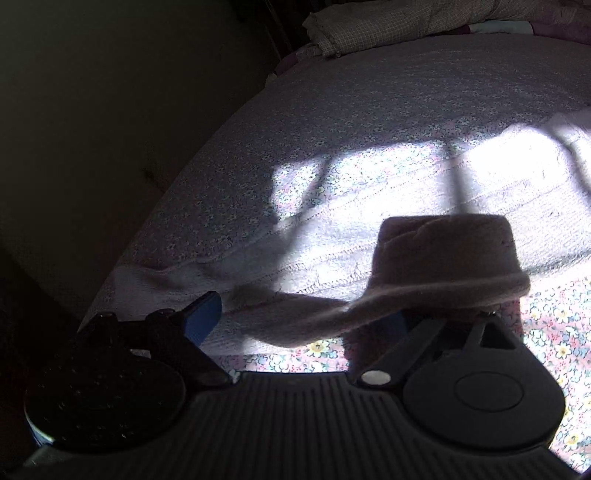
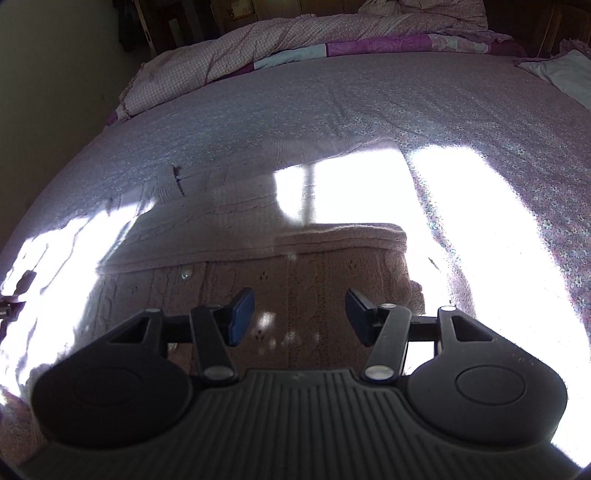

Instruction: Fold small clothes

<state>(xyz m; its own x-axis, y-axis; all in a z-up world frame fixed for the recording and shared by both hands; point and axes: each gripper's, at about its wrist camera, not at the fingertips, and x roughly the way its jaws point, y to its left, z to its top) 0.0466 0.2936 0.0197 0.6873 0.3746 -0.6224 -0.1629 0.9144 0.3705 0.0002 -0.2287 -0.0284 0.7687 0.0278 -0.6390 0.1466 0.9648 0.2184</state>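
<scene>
A small pale pink knitted sweater (image 2: pixel 295 266) lies spread on the floral bedsheet (image 2: pixel 332 110), partly in bright sun. My right gripper (image 2: pixel 300 314) is open and empty, its blue pads (image 2: pixel 242 314) just above the sweater's lower part. In the left wrist view the sweater (image 1: pixel 332 240) lies ahead, and a sleeve or cuff of it (image 1: pixel 443 266) drapes over the right finger. My left gripper (image 1: pixel 303 317) is open, with the left blue pad (image 1: pixel 203 314) in view and the right one hidden under the fabric.
A checked pink quilt (image 2: pixel 258 48) is bunched along the far side of the bed, also in the left wrist view (image 1: pixel 406 26). A pale pillow (image 2: pixel 561 74) lies at the far right. A dark wall (image 1: pixel 110 110) borders the bed's left edge.
</scene>
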